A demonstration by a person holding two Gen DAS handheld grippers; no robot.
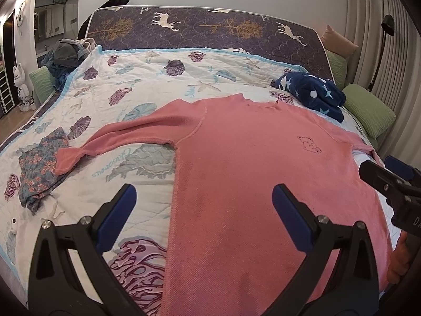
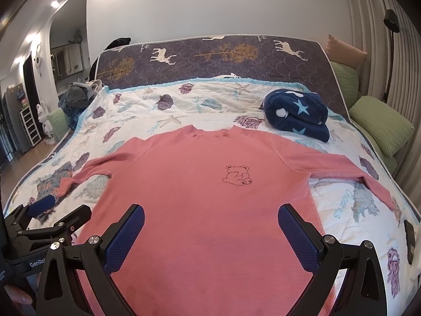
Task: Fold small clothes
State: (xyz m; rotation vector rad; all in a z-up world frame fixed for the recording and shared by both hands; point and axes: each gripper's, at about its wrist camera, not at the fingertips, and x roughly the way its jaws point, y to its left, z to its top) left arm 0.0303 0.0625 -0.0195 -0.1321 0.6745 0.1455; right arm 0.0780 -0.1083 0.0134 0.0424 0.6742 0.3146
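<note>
A pink long-sleeved top [image 2: 210, 197] lies face up and flat on the seashell-print quilt [image 2: 215, 100], collar toward the mattress [image 2: 210, 55] propped at the far side, hem toward me, both sleeves thrown wide. I hold both tools above the hem end and neither touches cloth. My left gripper [image 1: 204, 216] stands with its blue pads far apart and empty, straddling the shirt's left side seam; my right gripper [image 2: 210, 234] is likewise spread wide and empty, centred over the lower body of the shirt.

The garment's long axis runs straight away from me, hem to collar, with the sleeves lying across it. The left sleeve [image 1: 131, 134] stretches off to my left, its cuff resting on a folded floral garment [image 1: 39, 163]; the right sleeve [image 2: 350, 171] reaches out right and bends toward me at the cuff. I judge each sleeve the business of the gripper on its own side, folded in across the body first.

A small bear outline [image 2: 236, 175] is stitched on the chest. The quilt carries script, one word seeming to read "Gracious", though I cannot be sure. The left tool's body in the right view shows "GenRo", cut off. A navy star-print fleece [image 2: 297, 113] sits bundled beyond the right shoulder.
</note>
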